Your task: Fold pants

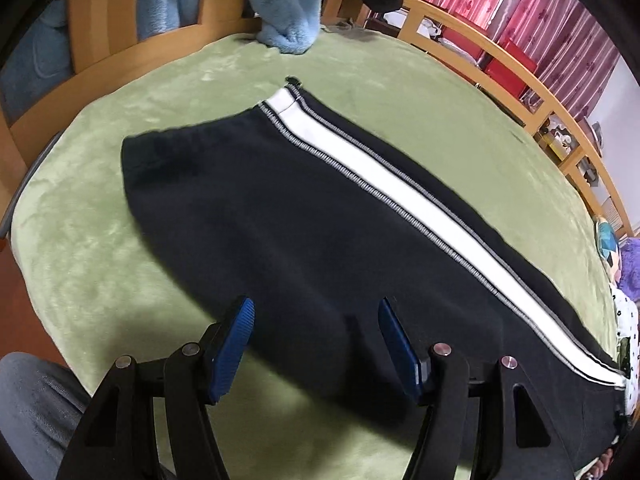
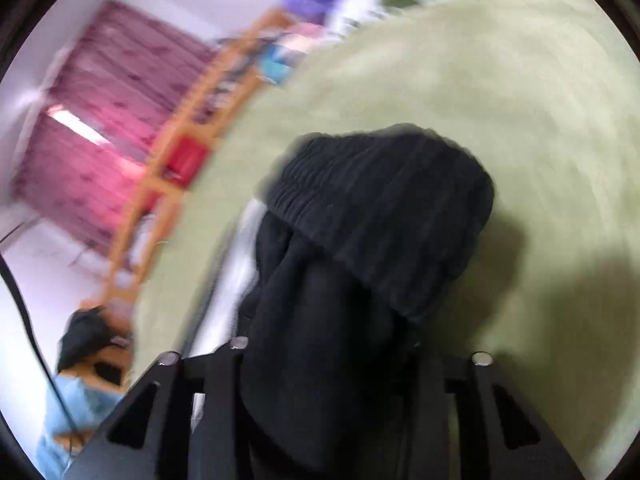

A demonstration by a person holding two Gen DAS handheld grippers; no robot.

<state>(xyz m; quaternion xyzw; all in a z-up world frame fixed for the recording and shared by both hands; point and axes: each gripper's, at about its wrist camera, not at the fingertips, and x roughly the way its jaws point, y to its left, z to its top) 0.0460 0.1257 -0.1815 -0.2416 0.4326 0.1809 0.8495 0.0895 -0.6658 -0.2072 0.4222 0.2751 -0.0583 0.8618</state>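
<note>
Dark navy pants (image 1: 280,208) with a white side stripe (image 1: 384,176) lie flat on the green blanket (image 1: 100,240), waistband toward the far left. My left gripper (image 1: 315,306) hovers open over the near edge of the pants, with nothing touching its blue pads (image 1: 234,348). In the right wrist view, which is blurred, the ribbed black cuff (image 2: 384,200) of a pant leg sticks out past my right gripper (image 2: 320,344). The cloth is bunched between its jaws and hides the pads. The cuff hangs above the blanket (image 2: 480,80) and casts a shadow.
A light blue fleece (image 1: 284,12) is piled at the far end of the bed. A wooden rail (image 1: 500,64) runs along the right side in front of pink curtains (image 1: 520,0). Soft toys (image 1: 630,264) sit at the right edge, and a person's grey-clad leg (image 1: 32,400) is at the lower left.
</note>
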